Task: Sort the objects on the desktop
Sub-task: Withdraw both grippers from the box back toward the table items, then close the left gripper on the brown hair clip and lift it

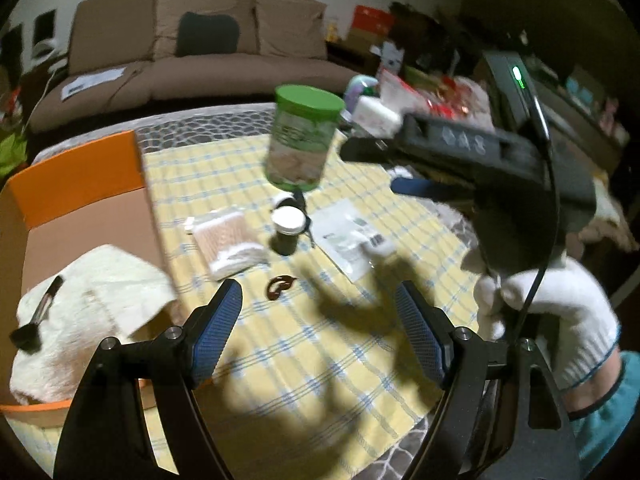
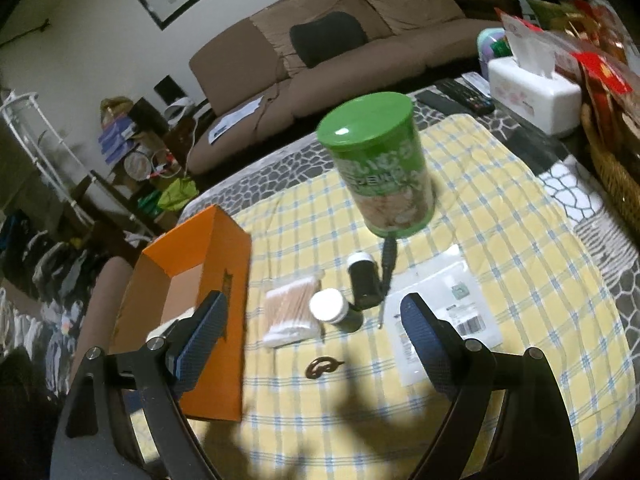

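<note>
Yellow checked cloth (image 2: 500,208) covers the tabletop, with a brown sofa (image 2: 360,40) behind it in a dim living room. Nearest the cameras, the left gripper (image 1: 320,320) and right gripper (image 2: 316,332) both hang over the near edge with jaws spread wide and nothing between them; a white-gloved hand (image 1: 560,312) carries the right tool. Just beyond the fingertips lies a small brown curled clip (image 2: 322,367), light and thin, likely awkward to pinch off cloth. Toward the middle sit a bag of cotton swabs (image 2: 292,312), soft and slippery in its wrap, best taken across its narrow width; a white-capped dark bottle (image 2: 332,308) standing upright; a second dark bottle (image 2: 362,280) lying beside it, liable to roll; a thin dark pen-like tool (image 2: 387,268); and a flat labelled packet (image 2: 440,320), which would need an edge lift. At the left edge stands an open orange box (image 2: 200,280), holding a white cloth (image 1: 92,312) and a brush (image 1: 40,312), judged the sorting destination. Farther back rises a green-lidded canister (image 2: 380,168), rigid and smooth, too broad for an easy side grasp. A tissue box (image 2: 532,92) occupies the far right corner.
</note>
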